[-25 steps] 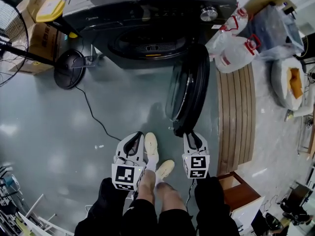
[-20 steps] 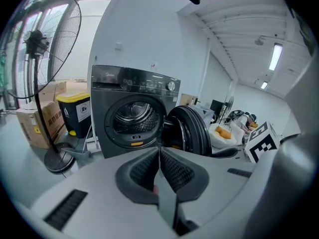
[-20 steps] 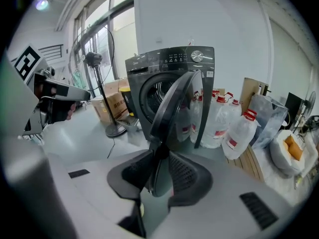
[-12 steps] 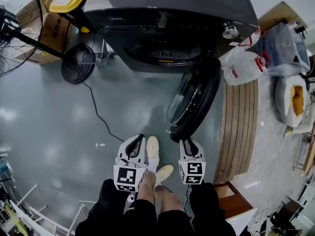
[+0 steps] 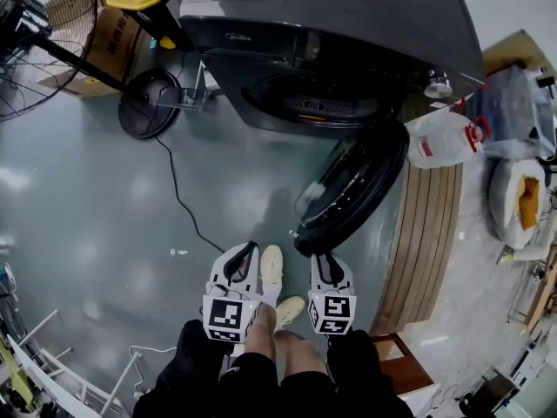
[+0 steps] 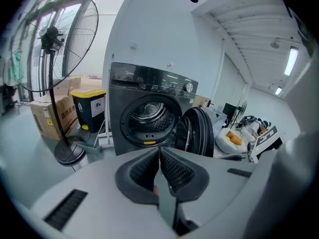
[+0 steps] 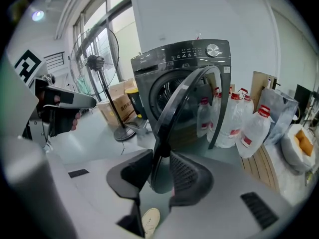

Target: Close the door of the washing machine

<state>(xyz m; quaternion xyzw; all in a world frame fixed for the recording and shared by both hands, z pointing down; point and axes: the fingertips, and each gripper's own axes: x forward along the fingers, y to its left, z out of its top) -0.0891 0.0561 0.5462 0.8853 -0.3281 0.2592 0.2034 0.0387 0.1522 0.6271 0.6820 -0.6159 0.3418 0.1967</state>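
The right tool straddles the free rim of the door. Its jaws have just been opening a little, yet the pads appear to rest against the rim on both sides. The left tool is closed on nothing and hangs beside the right one, clear of the door, with the person's shoes between them.

From the right tool the round dark door, standing on edge above the floor, runs away and to the right, to its hinge at the right side of the washing machine. The drum opening lies ahead, to the door's left, and the door is wide open. The right tool is the nearer one. Closing the door likely means swinging the rim forward and leftward toward the opening.
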